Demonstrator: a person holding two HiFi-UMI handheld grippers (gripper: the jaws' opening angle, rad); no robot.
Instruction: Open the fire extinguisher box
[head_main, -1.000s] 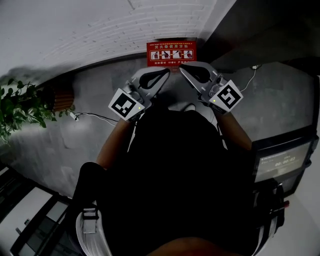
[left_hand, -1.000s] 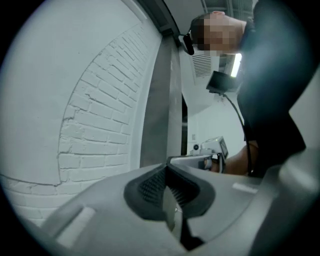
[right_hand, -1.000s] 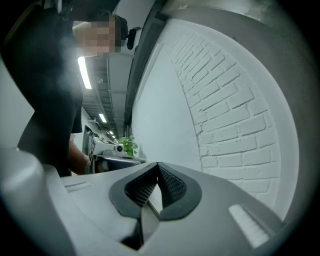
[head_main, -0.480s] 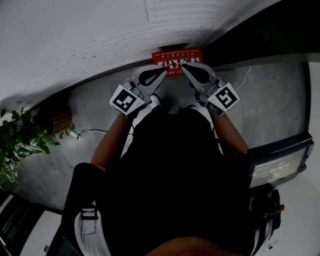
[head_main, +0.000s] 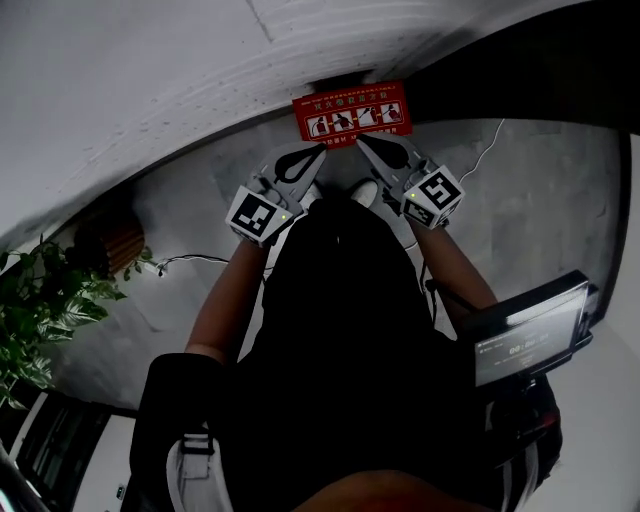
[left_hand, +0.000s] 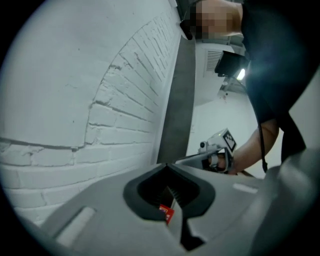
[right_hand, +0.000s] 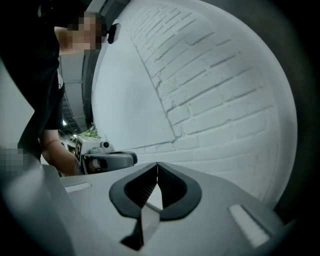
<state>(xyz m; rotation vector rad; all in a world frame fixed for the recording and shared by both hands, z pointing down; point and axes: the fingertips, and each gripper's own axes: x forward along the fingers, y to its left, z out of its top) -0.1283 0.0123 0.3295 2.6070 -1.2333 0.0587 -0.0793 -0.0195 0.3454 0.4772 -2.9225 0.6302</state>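
Black-clad torso (head_main: 340, 340) nearest, filling 6 o'clock. Just beyond, left gripper (head_main: 320, 150) at 11 o'clock and right gripper (head_main: 362, 142) at 1 o'clock, each pressed together, pinching nothing, tips angled in toward 12. Grey floor (head_main: 200, 200) past them, plant (head_main: 40, 320) off at 8 o'clock. Red fire extinguisher box (head_main: 352, 108) at 12 o'clock, at the foot of the white brick wall (head_main: 150, 70), seemingly closed. Versus half a second ago: tips no longer overlapping the red panel, now just short of its near edge; plant lower in view, so probably head shift as much as arm move. Judged: approach stage, no contact, opening not begun. Red sliver through the left jaws' notch in the left gripper view, so box dead ahead.
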